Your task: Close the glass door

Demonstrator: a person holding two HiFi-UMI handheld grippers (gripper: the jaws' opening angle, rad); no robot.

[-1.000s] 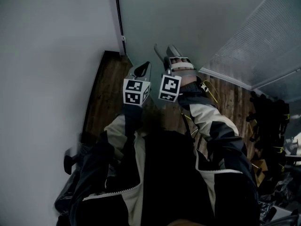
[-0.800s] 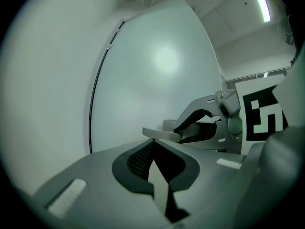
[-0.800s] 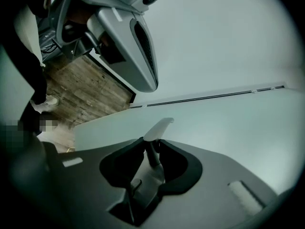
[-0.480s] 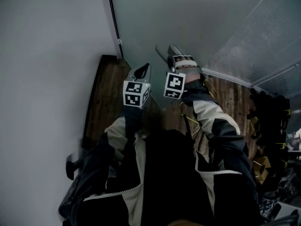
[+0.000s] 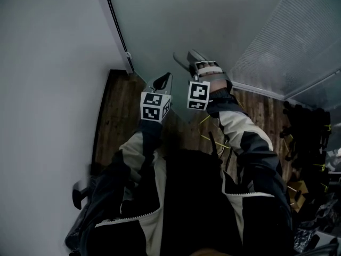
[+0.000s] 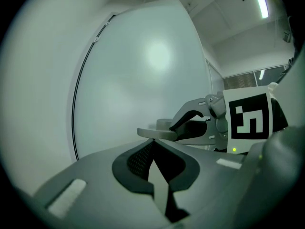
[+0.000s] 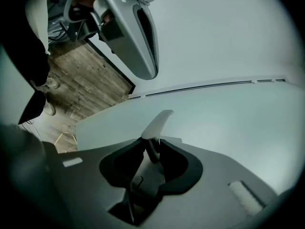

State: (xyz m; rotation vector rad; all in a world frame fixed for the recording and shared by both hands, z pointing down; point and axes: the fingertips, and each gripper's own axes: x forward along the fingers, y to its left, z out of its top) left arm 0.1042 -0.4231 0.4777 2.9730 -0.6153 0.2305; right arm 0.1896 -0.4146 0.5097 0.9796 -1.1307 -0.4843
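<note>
Straight ahead, the frosted glass door (image 5: 213,20), black-edged — left tongs (image 5: 166,77) pinched together, right tongs (image 5: 186,58) parted.

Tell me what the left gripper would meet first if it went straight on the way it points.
The glass door. The left gripper points at its pale panel, right of the black edge strip, with nothing showing between. The gap is hard to judge.

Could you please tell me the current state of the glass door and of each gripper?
Frosted glass door: upright, its dark edge strip beside the white wall; I cannot tell whether it is fully closed.
Left gripper: jaws together, empty.
Right gripper: jaws apart, holding nothing, tips close to the glass.
</note>
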